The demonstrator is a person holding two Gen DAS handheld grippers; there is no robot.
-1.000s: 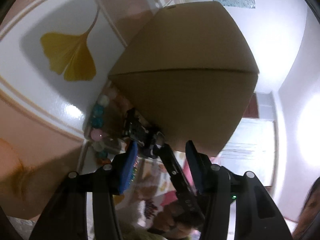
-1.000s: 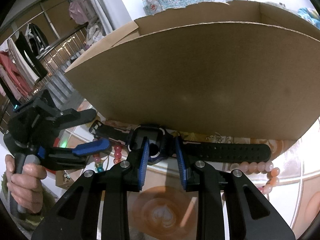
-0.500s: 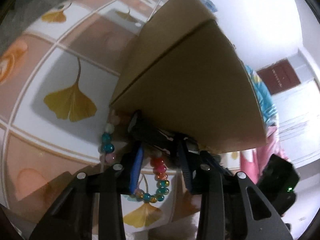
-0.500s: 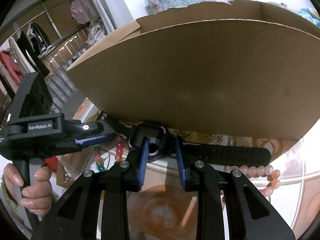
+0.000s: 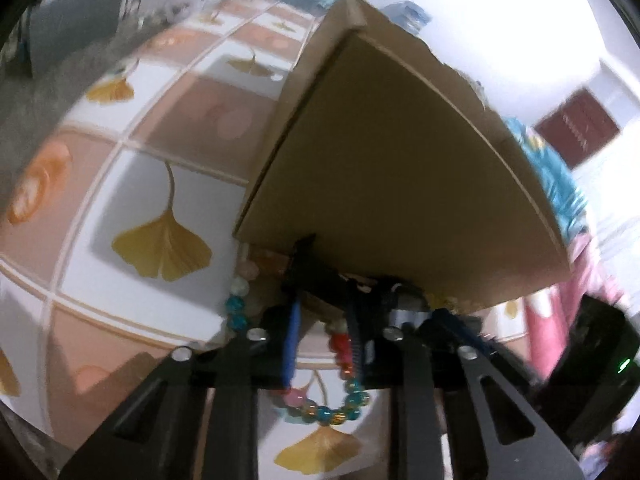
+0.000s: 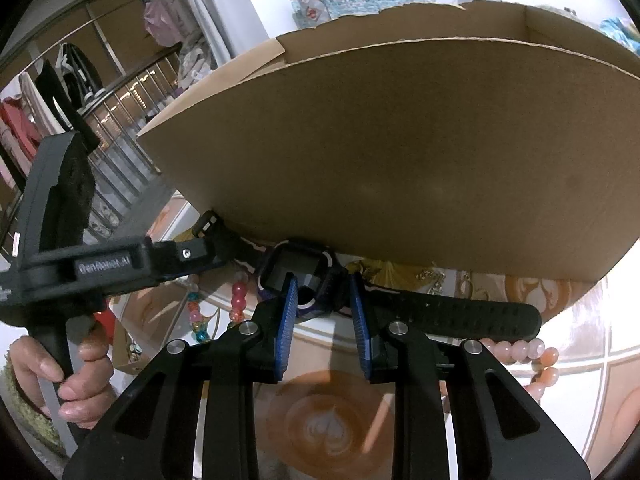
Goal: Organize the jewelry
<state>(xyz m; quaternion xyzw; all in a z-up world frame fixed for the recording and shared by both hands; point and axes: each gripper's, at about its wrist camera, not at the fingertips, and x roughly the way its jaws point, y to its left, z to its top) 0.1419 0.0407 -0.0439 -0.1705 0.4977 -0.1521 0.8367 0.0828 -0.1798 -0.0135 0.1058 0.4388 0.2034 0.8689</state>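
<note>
Tiled tabletop (image 5: 132,184), white and peach squares printed with yellow ginkgo leaves, carries everything; laundry on a rail shows in the background at 10 o'clock of the right wrist view.

Cardboard box (image 6: 400,152), open-topped, fills the upper half of both views. Its near wall stands just behind the jewelry.

Black wristwatch (image 6: 298,278) lies flat along the foot of the box, square face at centre, long strap (image 6: 452,316) running toward 3 o'clock, buckle end toward 9 o'clock.

Right gripper (image 6: 325,312): blue-padded jaws pinch the watch case from both sides, pads touching it.

Left gripper (image 5: 322,336): jaws spread a little apart, straddling the buckle-end strap (image 5: 316,276) at the box foot. Whether the pads touch the strap cannot be told; view blurred. In the right wrist view it enters from 9 o'clock, held by a bare hand (image 6: 76,376).

Multicoloured bead bracelet (image 5: 340,396) loops on the table beneath the left jaws, blue, red and pink beads.

Pink bead bracelet (image 6: 532,356) lies at 4 o'clock of the right view, just beside the strap tip.

Thin gold chain (image 6: 432,278) rests against the box foot, beyond the strap.
</note>
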